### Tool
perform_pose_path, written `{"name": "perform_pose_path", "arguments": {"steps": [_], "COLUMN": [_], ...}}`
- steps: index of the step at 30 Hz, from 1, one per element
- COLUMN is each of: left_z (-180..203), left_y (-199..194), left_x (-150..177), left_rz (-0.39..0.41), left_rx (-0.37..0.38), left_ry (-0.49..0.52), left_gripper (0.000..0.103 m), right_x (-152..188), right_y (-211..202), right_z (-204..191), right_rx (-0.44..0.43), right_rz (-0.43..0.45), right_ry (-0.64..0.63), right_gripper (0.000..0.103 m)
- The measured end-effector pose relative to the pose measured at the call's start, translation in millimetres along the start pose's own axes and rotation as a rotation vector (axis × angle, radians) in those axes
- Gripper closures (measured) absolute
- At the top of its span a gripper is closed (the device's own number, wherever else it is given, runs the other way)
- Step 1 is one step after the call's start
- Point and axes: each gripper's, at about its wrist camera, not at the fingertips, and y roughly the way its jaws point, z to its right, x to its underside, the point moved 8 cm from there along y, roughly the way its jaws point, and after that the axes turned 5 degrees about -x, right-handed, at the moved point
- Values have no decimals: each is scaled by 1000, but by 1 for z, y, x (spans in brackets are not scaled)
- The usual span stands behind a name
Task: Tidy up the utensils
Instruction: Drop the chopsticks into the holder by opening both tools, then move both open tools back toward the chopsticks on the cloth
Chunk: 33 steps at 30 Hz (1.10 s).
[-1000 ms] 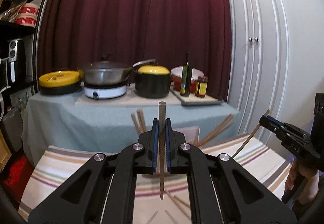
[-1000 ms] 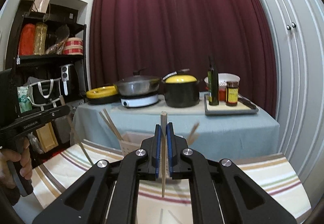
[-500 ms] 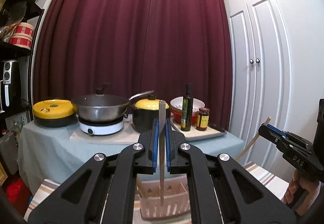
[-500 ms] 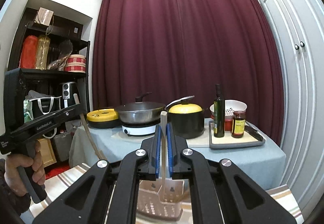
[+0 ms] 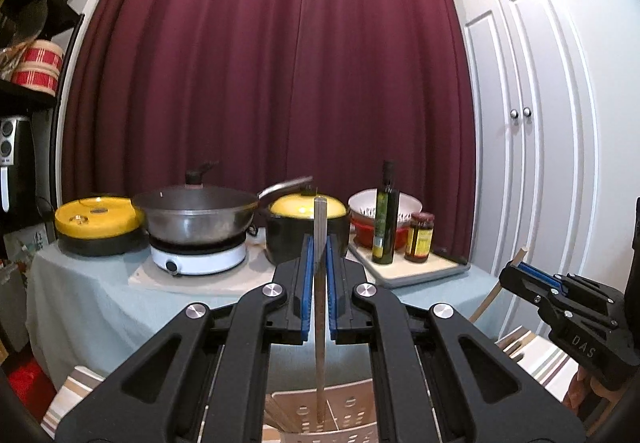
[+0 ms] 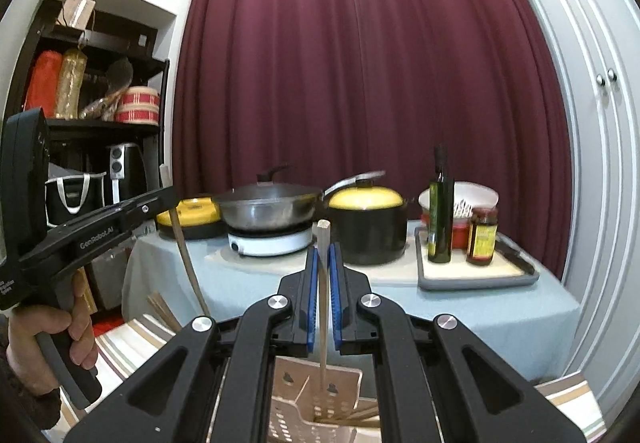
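In the left wrist view my left gripper [image 5: 319, 243] is shut on a wooden chopstick [image 5: 319, 323] held upright. Its lower tip dips into the perforated beige utensil basket [image 5: 352, 419] right below. My right gripper [image 5: 520, 275] shows at the right edge, shut on a slanted chopstick [image 5: 490, 301]. In the right wrist view my right gripper [image 6: 323, 249] is shut on its upright chopstick [image 6: 322, 323], the tip just over the basket [image 6: 296, 399], where other chopsticks [image 6: 364, 413] lie. The left gripper [image 6: 160, 199] appears at left with its chopstick [image 6: 186, 263], held by a hand [image 6: 60, 335].
Behind the basket stands a table with a teal cloth [image 5: 100, 295] carrying a wok [image 5: 198, 215] on a white cooker, a black pot with a yellow lid [image 5: 306, 227], an oil bottle [image 5: 385, 219] and a jar on a tray. White cupboard doors are right, dark shelves left.
Both grippers have moved forward from above the striped cloth to above the basket, still shut on their chopsticks. The chopstick tips now hang at the basket's compartments.
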Motion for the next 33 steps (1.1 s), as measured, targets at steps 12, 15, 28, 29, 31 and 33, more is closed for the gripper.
{"name": "perform_pose_path", "arguments": {"steps": [12, 15, 28, 29, 31, 33], "left_z": [2, 5, 3, 3, 2, 0], "left_y": [13, 2, -69, -75, -83, -92], "left_x": [45, 44, 88, 97, 110, 124], "left_rz": [-96, -87, -174, -193, -221, -251], "left_rx": [6, 5, -11, -18, -26, -38], "left_ry": [12, 28, -2, -1, -4, -10], "left_gripper": [69, 63, 60, 60, 60, 60], "right_x": [37, 31, 67, 73, 88, 104], "right_y": [8, -5, -77, -81, -92, -101], "right_z": [1, -3, -8, -8, -7, -7], "right_rx": [-7, 9, 57, 62, 68, 72], "right_rz": [-89, -69, -96, -103, -124, -145], "right_ry": [44, 17, 14, 16, 27, 39], "right_gripper": [69, 64, 62, 62, 62, 62]}}
